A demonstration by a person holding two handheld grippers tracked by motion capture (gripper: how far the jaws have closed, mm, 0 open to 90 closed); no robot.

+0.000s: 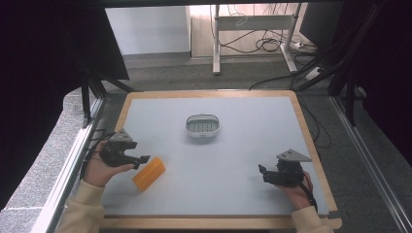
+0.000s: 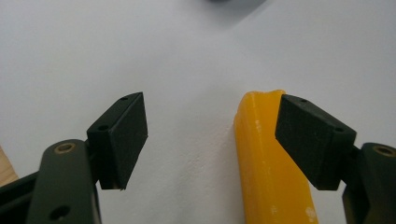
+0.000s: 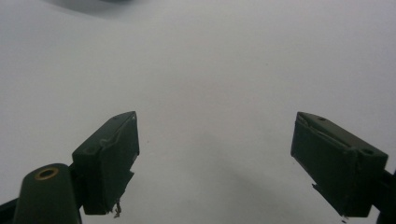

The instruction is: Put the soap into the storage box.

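Orange block (image 1: 148, 173): sits on the near-left part of the table (image 1: 243, 145), just beside the left gripper (image 1: 138, 162). Looks like a longish waxy bar, orange from above and more yellow up close (image 2: 266, 163).

Long axis: diagonal in the high view, running from the near-left end up to the far-right end, so it kinda points toward the middle of the table and the grey dish (image 1: 203, 125). It's lying flat, not standing.

Writing/labels: nothing readable on the block, no brand or print that can be made out on either gripper or on the dish. The block's surface just has a few pale specks in the left gripper view.

Left gripper: the person's left hand (image 1: 97, 167) holds it low by the block, jaws spread wide apart. In the left gripper view (image 2: 211, 140) the block runs alongside the right-hand jaw, partly behind its pad; can't tell if that pad actually touches it. The gap between the jaws is mostly bare table, nothing clamped.

Right gripper (image 1: 262, 173): over on the near-right side, well apart from the block, held in the right hand (image 1: 296, 191). Jaws wide apart too (image 3: 215, 161), just plain table between them.

Grey dish: oval, slotted bottom, sits past the middle of the table, well apart from both grippers.
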